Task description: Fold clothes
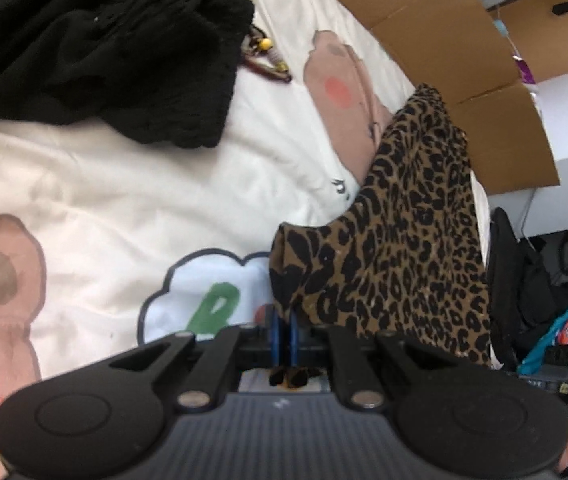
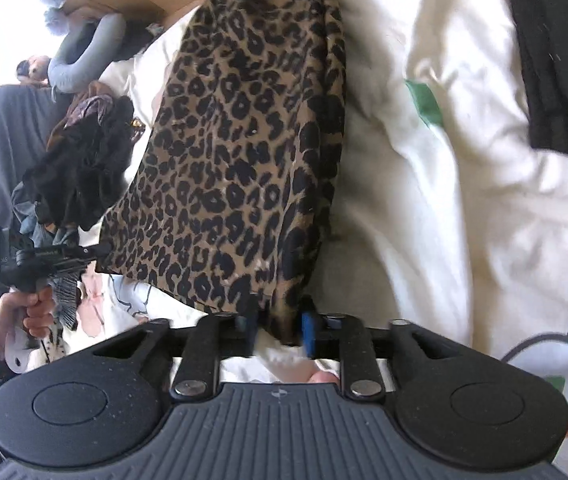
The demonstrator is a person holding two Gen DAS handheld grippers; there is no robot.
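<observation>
Both the left tongs [image 1: 284, 332] and right tongs [image 2: 279, 326] are clamped on corners of the thin, floppy leopard cloth [image 2: 239, 152], which looks light and best held by its edges.

Matt leopard-print cloth [image 2: 239, 152], soft white printed cotton bedsheet [image 1: 95, 184], brown corrugated cardboard [image 1: 436, 20], black crinkled fabric [image 1: 95, 40]

- We see a leopard-print garment [image 2: 239, 152], tan with black spots.
- We see a white bedsheet [image 1: 95, 176] with pink, green and grey cartoon prints.
- We note black clothing [image 1: 95, 40], brown cardboard [image 1: 436, 28], and blue pads [image 1: 294, 332] on our black left gripper [image 1: 286, 336].
</observation>
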